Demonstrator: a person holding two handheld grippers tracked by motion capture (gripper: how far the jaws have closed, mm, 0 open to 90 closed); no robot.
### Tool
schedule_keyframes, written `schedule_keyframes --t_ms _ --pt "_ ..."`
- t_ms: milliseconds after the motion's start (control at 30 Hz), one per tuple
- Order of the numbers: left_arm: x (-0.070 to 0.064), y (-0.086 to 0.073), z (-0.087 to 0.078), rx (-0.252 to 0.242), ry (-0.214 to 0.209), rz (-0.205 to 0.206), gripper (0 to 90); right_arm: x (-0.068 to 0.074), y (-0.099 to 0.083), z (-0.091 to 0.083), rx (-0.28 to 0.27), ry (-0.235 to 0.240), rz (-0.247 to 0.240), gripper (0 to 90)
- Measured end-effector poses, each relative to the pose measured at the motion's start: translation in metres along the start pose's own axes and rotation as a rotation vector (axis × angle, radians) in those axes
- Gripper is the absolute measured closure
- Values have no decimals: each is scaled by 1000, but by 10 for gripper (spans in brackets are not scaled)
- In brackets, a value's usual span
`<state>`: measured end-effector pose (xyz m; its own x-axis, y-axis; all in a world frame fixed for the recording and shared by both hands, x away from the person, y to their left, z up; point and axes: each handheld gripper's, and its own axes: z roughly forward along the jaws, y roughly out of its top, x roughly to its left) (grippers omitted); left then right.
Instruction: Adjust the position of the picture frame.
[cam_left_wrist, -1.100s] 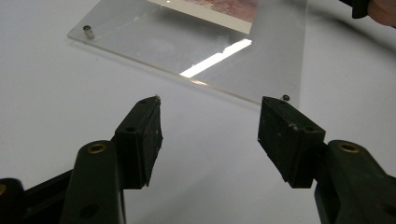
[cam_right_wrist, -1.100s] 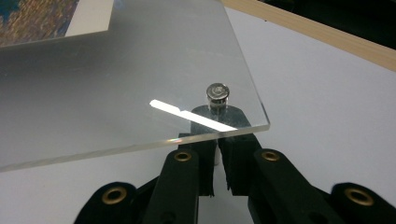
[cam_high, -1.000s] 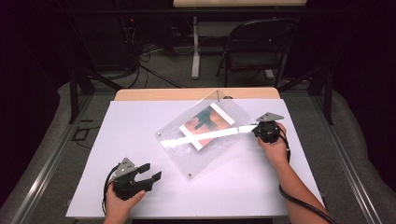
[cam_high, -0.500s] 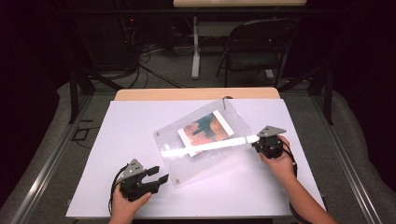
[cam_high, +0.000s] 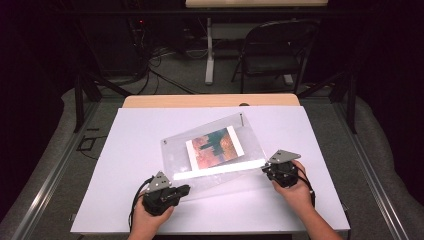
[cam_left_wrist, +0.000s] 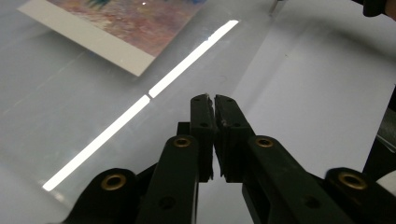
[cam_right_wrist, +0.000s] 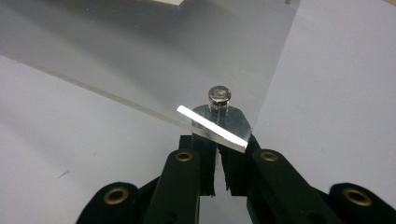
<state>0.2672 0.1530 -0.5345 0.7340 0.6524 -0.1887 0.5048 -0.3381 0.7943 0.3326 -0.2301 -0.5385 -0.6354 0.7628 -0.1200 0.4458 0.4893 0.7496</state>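
1. A person is sitting at a white table, holding a two-jaw gripper in each hand.
2. A clear panel with a colourful print sandwiched inside is sitting tilted over the middle of the table, between the two grippers. A bright strip of reflected light is running across its near part.
3. The right gripper is pinching the panel's right near corner. In the right gripper view, its jaws are pressing together on that corner, with the clear sheet spreading away ahead of the jaws and to their left.
4. A small round metal stud is standing on the panel just ahead of the right jaw tips.
5. Beyond the right jaws, the gripped edge of the panel is hanging above the table, casting a soft shadow below it.
6. The left gripper is lying low at the panel's near left edge. In the left gripper view, its jaws are standing nearly together, with only a thin slit between the tips.
7. Whether the left jaws are gripping the panel's edge is unclear; the clear sheet is showing ahead of them and to their left, and bare table to their right.
8. The print's white border is lying well ahead of the left jaws, to their left.
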Motion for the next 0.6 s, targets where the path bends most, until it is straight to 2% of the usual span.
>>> schedule_keyframes --t_ms 67,133,267,333,500,600 --pt "-4 2 6 17 -9 13 884 4 0 -2 -6 6 -11 852" --pt "-8 3 11 21 -22 4 896 6 0 -4 -16 8 -10 853" --pt "-12 4 19 44 -40 10 900 7 2 -9 -43 17 -4 854" --pt "-13 3 22 47 -35 9 900 7 2 -10 -48 20 0 854" --pt "-16 2 30 92 -15 25 900 9 5 -16 -78 38 7 855" --pt "-14 2 29 94 -2 5 900 11 4 -17 -82 50 -7 856"
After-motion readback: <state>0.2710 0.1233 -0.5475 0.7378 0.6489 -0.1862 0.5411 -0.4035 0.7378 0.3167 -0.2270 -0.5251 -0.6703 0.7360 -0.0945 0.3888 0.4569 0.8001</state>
